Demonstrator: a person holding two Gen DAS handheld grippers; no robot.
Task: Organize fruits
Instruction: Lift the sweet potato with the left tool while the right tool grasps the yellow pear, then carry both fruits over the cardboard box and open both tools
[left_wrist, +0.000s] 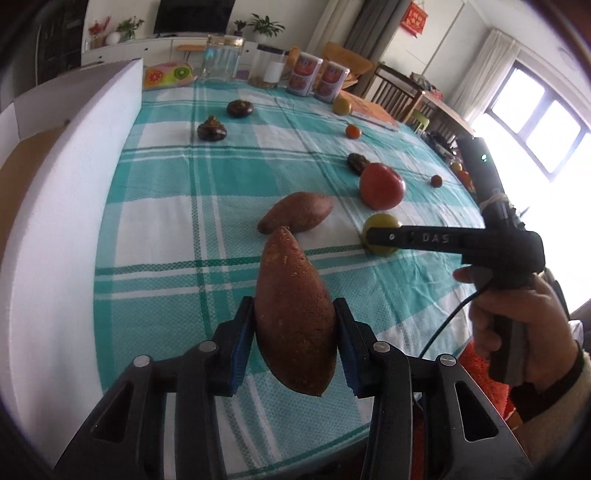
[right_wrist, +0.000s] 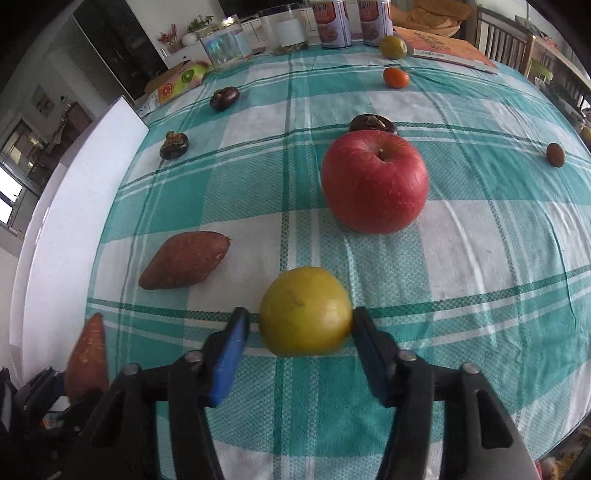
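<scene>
My left gripper (left_wrist: 293, 314) is shut on a sweet potato (left_wrist: 293, 314) and holds it upright above the checked tablecloth; it also shows at the left edge of the right wrist view (right_wrist: 86, 358). A second sweet potato (left_wrist: 295, 217) (right_wrist: 184, 260) lies on the cloth just beyond. My right gripper (right_wrist: 299, 321) stands around a yellow-green citrus fruit (right_wrist: 306, 311) (left_wrist: 382, 236); the right pad touches it, a small gap shows at the left pad. A large red apple (right_wrist: 375, 182) (left_wrist: 381, 184) sits just behind it.
Dark water chestnuts (right_wrist: 174, 145) (right_wrist: 224, 98) (right_wrist: 373, 123), a small orange (right_wrist: 396, 77), a green citrus (right_wrist: 392, 47) and a small brown fruit (right_wrist: 555, 154) are scattered on the cloth. Jars and cans (right_wrist: 332, 24) and a book (right_wrist: 450, 50) line the far edge. A white foam board (left_wrist: 62, 206) stands along the left.
</scene>
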